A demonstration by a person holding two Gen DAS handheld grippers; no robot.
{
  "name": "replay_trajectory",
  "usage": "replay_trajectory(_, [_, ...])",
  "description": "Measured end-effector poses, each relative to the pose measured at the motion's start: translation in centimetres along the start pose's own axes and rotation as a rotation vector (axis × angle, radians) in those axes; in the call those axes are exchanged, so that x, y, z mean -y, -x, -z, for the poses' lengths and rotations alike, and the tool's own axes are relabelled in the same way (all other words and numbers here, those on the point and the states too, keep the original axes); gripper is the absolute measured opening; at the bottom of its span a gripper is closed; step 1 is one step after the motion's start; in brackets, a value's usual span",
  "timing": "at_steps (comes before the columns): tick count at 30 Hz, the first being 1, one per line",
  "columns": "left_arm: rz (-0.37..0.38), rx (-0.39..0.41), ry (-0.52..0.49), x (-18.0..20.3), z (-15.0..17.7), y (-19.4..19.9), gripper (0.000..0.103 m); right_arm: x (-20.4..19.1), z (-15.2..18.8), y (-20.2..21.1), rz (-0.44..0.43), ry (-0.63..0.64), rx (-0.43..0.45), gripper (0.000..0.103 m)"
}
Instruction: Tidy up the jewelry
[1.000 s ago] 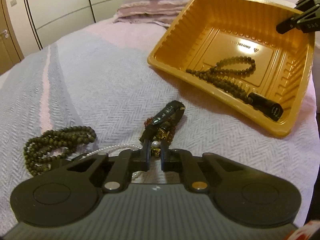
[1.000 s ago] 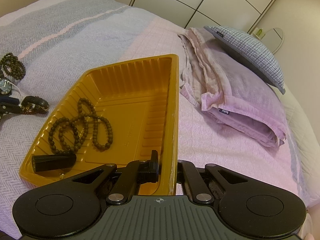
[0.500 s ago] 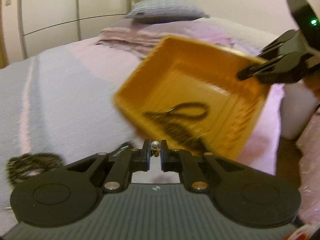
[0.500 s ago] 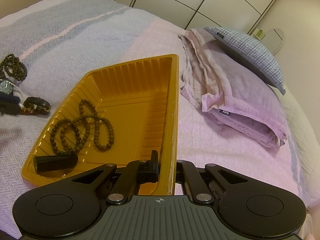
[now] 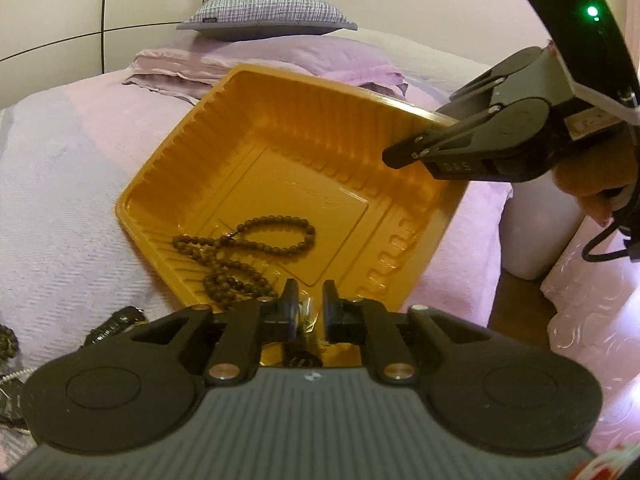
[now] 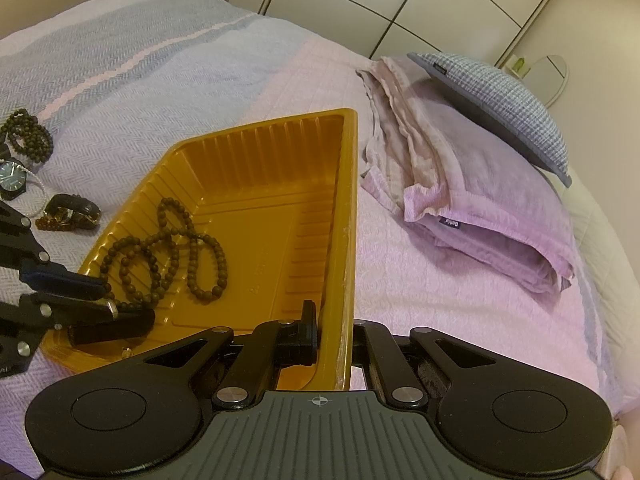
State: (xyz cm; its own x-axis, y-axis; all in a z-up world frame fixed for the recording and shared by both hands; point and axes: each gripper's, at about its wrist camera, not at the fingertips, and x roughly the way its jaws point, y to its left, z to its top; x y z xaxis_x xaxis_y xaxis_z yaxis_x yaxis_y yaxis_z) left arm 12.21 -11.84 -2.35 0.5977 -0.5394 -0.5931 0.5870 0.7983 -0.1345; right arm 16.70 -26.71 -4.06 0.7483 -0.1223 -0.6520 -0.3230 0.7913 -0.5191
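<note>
The bed [image 6: 168, 80] carries an orange tray [image 6: 256, 152], loose jewelry [image 6: 28, 136] and folded blankets [image 6: 480, 208].

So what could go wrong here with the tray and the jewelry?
1. The left gripper is opening right above the tray's near rim, with a small piece between its fingers; it might drop outside, onto the bedspread.
2. The right gripper pinches only the tray's side wall; on soft bedding the tray could tip and spill the beads.
3. The watch remains outside the tray.
</note>
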Motion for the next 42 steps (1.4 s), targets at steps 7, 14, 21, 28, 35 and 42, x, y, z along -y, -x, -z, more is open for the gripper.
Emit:
replay_trajectory(7, [-0.084,-0.003,0.0,-1.5,2.0,2.9,0.018,0.0,0.0,0.0,-0.001,-0.001,0.004,0.004])
replay_trajectory(14, [-0.269,-0.053,0.051,-6.6,4.8,5.2,0.018,-0.1,0.1,0.0,0.001,0.001,0.005,0.004])
replay_trajectory(21, [-0.329,-0.101,0.034,-8.9,4.9,3.5,0.018,-0.1,0.0,0.0,0.002,0.003,0.002,0.004])
replay_trajectory(28, [-0.327,-0.139,0.003,-9.2,4.9,0.8,0.018,-0.1,-0.1,-0.1,0.005,0.005,-0.002,0.004])
replay_trajectory(35, [-0.364,-0.187,-0.037,-9.1,5.1,-0.8,0.017,-0.1,-0.1,-0.3,0.006,0.006,-0.003,0.004])
replay_trajectory(42, [-0.328,-0.182,-0.017,-9.1,5.0,-0.4,0.004,-0.1,0.0,-0.3,0.006,0.005,-0.004,0.004])
